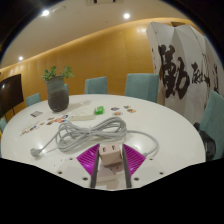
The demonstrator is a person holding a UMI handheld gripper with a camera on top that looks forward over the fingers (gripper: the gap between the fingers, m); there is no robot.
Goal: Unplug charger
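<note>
Television: a dark screen on the far left wall.
Potted plant: a green plant in a dark pot on the far left part of the table.
Table: round and white, filling the middle of the scene.
Plug end: a white plug lies at the near left of the table, on the end of a grey cable.
Power strip: a long white power strip lies across the table's middle, beyond the cable coil.
Cable: a loose coil of grey cable lies between the power strip and the fingers, running toward the charger.
Charger: a small white charger block sits between the fingers at the near edge, its cable leading away left.
Gripper: the gripper has its magenta pads at either side of the charger; whether both press on it I cannot tell.
Chairs: teal chairs stand around the far side of the table.
Banner: a white banner with black calligraphy on the far right.
</note>
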